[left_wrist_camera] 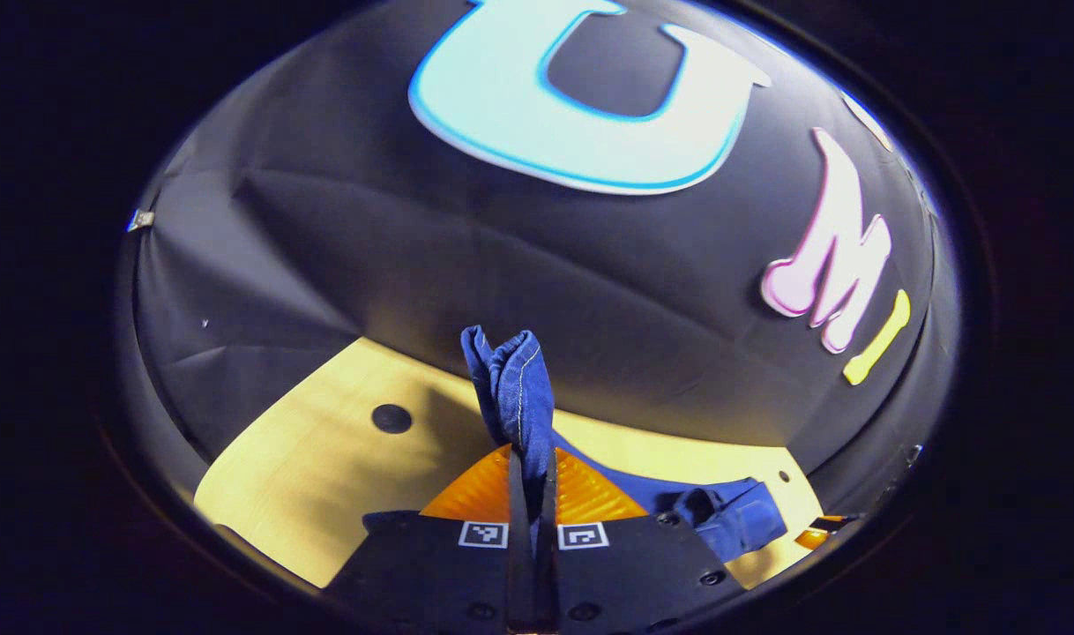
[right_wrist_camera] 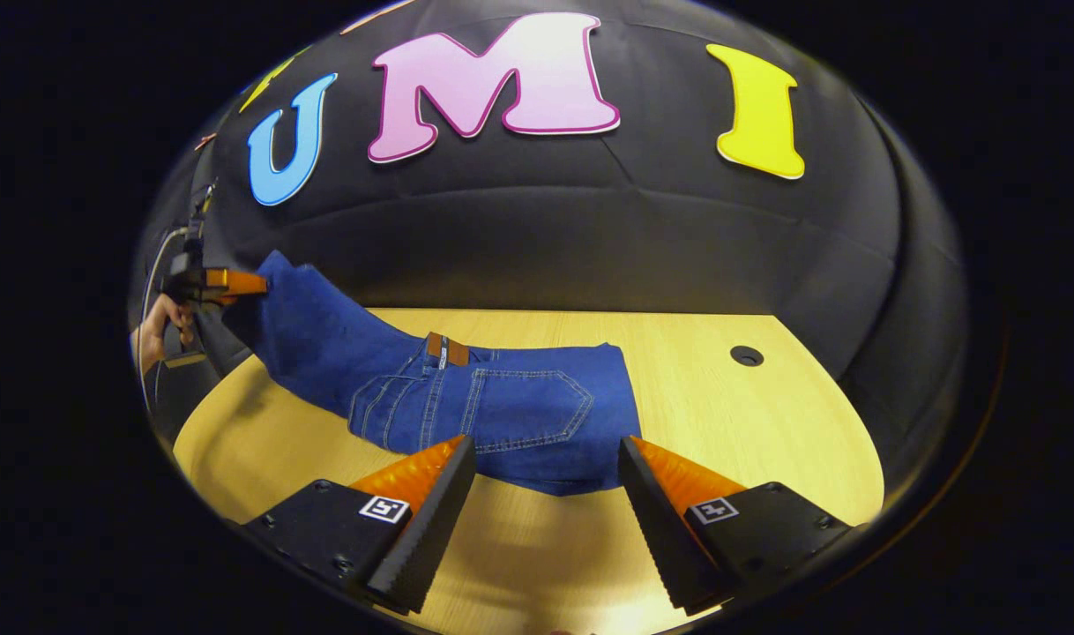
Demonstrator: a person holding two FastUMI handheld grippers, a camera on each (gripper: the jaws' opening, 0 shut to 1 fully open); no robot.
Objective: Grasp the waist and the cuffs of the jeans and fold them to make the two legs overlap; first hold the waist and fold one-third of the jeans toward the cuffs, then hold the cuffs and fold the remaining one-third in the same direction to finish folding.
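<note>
The pale wooden tabletop [right_wrist_camera: 749, 414] runs from the black cloth wall at its far edge to the near edge under the right gripper, and in the left gripper view the same tabletop [left_wrist_camera: 308, 459] shows as a yellow wedge below the cloth. On it lie the dark blue denim jeans [right_wrist_camera: 502, 406], already doubled so that one back pocket with pale stitching faces up; the waist end with its small brown leather patch [right_wrist_camera: 447, 349] rests around the middle of the surface, its folded edge close to the near edge, while the leg end rises off the wood toward the left side and hangs in the air. That raised end is held by the left gripper [right_wrist_camera: 237, 284], seen far off in the right gripper view with a person's hand [right_wrist_camera: 153, 335] on its handle. In the left gripper view the left gripper [left_wrist_camera: 532, 494] has its two fingers pressed close together on a bunched fold of the jeans [left_wrist_camera: 515, 388], which stands up between them, the rest of the cloth trailing down to the surface at the right. The right gripper [right_wrist_camera: 546, 467] hovers over the near edge with its fingers spread wide, gripping nothing, the folded edge of the jeans just beyond its tips. A small round dark hole [right_wrist_camera: 747, 355] sits near the far right corner of the tabletop.
</note>
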